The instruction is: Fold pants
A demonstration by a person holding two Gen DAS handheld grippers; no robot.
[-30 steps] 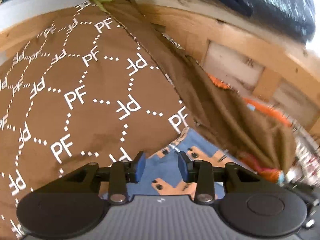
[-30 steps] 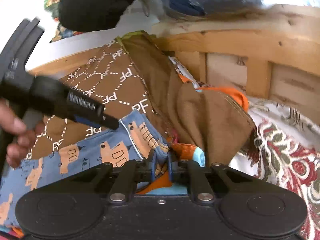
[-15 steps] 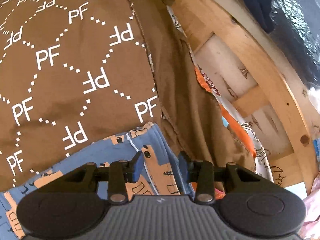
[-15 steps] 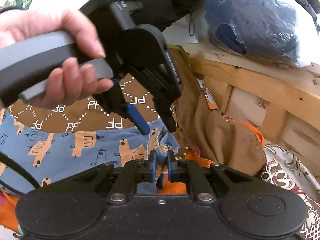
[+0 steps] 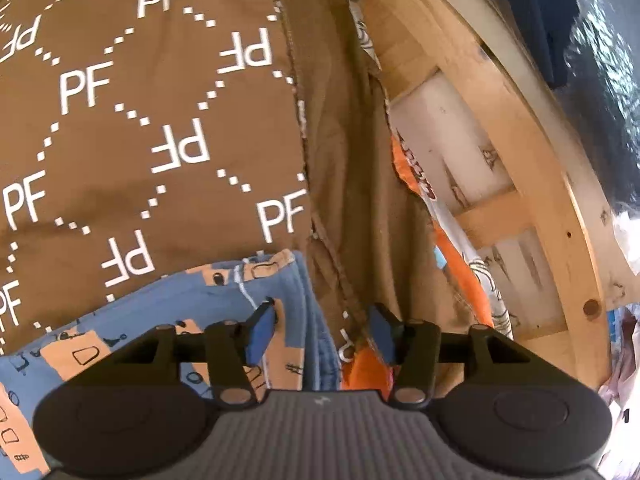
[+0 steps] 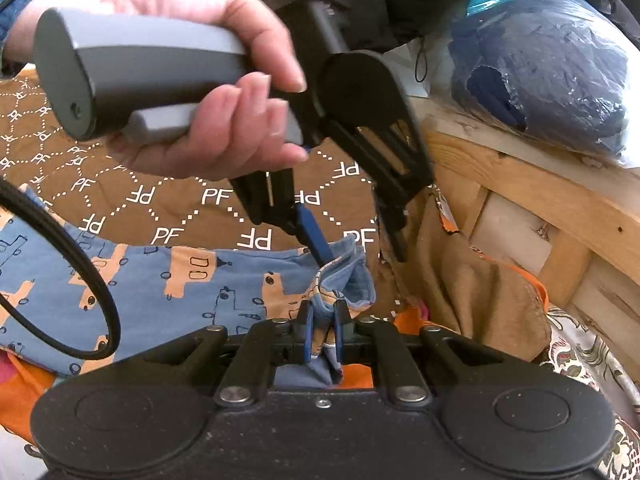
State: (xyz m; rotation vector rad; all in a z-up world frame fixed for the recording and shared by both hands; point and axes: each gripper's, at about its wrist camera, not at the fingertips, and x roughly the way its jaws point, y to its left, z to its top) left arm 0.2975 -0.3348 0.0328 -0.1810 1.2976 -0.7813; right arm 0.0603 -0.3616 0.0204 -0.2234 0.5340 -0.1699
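Observation:
The pants [image 6: 168, 284] are blue with orange animal prints and lie on a brown "PF" patterned blanket [image 6: 216, 196]. My right gripper [image 6: 321, 330] is shut on a bunched corner of the pants near their right end. My left gripper [image 5: 320, 330] is open, straddling the pants' edge [image 5: 308, 320] from above. In the right wrist view a hand holds the left gripper [image 6: 360, 248] just behind the pinched corner, one blue pad touching the cloth.
A wooden bed frame [image 6: 540, 208] runs along the right side. A brown cloth [image 6: 472, 292] and orange fabric [image 5: 460, 268] bunch against it. A blue plastic-wrapped bundle [image 6: 552, 76] sits on the frame. A black cable [image 6: 80, 280] loops at left.
The left gripper has moved right and down over the pants' right edge, close to the right gripper. The right gripper has kept its hold on the corner.

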